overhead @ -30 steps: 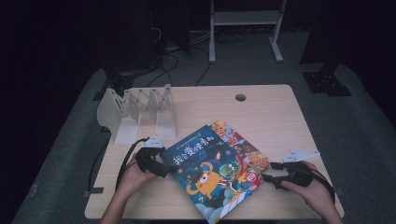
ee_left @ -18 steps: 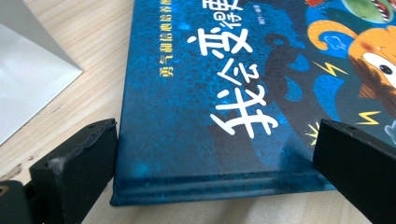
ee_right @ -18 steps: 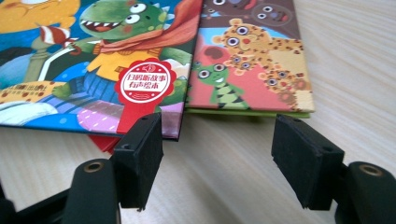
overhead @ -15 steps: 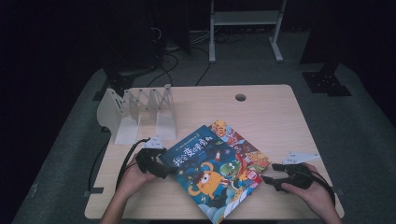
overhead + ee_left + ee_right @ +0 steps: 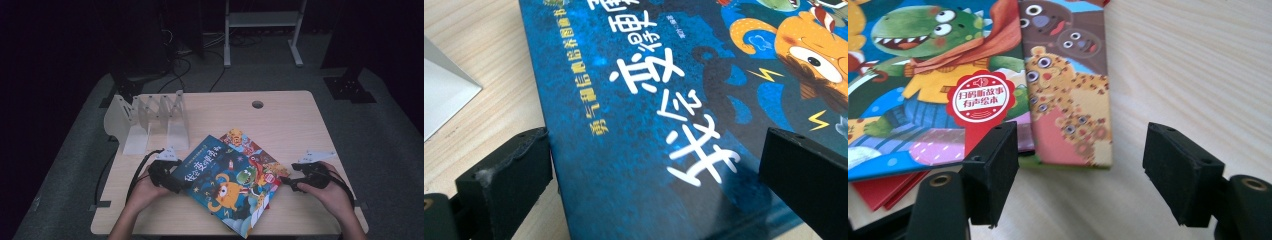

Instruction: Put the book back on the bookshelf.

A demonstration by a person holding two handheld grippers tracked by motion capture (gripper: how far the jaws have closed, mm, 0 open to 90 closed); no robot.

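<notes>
A blue picture book [image 5: 220, 182] with white characters lies on top of a small skewed pile at the table's front middle. A colourful second book [image 5: 245, 145] sticks out beneath it. My left gripper [image 5: 175, 184] is at the pile's left corner. In the left gripper view [image 5: 654, 150] its jaws stand wide apart astride the blue cover [image 5: 634, 125], and it is open. My right gripper [image 5: 289, 184] is at the pile's right corner. Its jaws [image 5: 1080, 140] have just been opening, and the corner of a leopard-patterned book [image 5: 1068, 100] lies between them unpressed.
A white ribbed book rack [image 5: 150, 120] stands at the table's left rear. The wooden table [image 5: 300, 125] has a cable hole [image 5: 257, 104] near its far edge. Red covers [image 5: 883, 192] peek out under the pile. A person's hands hold both grippers at the front edge.
The right hand has shifted slightly at the pile's right corner and its jaws stand wider. The left hand and gripper have kept still.
</notes>
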